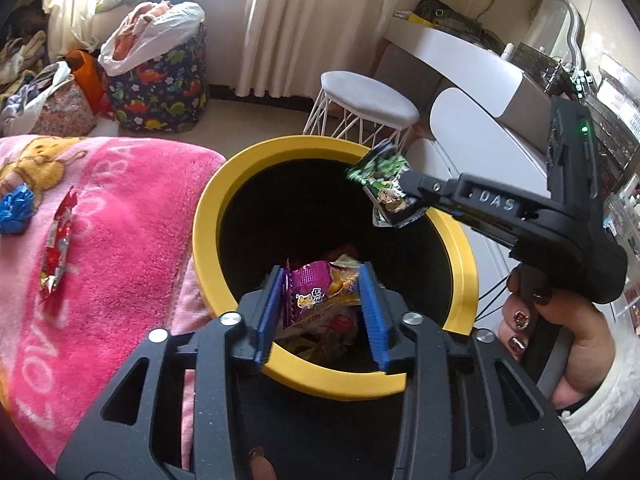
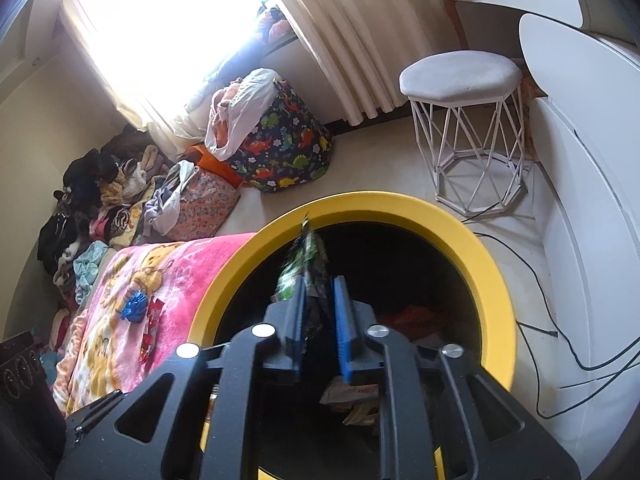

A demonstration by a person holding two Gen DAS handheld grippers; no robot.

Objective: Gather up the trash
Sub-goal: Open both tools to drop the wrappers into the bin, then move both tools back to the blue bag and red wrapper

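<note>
A black bin with a yellow rim (image 1: 208, 216) (image 2: 492, 280) holds several wrappers. My left gripper (image 1: 320, 272) hangs over its mouth, jaws apart, with a purple wrapper (image 1: 308, 292) loose between the blue pads. My right gripper (image 1: 400, 196) (image 2: 319, 282) reaches over the bin's far right rim. A green wrapper (image 1: 380, 184) (image 2: 308, 256) stands between its parted pads, leaning on the left one. On the pink blanket (image 1: 132, 220) beside the bin lie a red wrapper (image 1: 56, 248) (image 2: 150, 328) and a crumpled blue wrapper (image 1: 14, 208) (image 2: 134, 306).
A person's hand (image 1: 560, 332) grips the right gripper's handle. Behind the bin stand a white wire stool (image 1: 368, 96) (image 2: 460, 76) and a dinosaur-print basket (image 1: 160, 80) of clothes. A white vanity (image 1: 460, 60) is at right. Cables (image 2: 540, 320) run over the floor.
</note>
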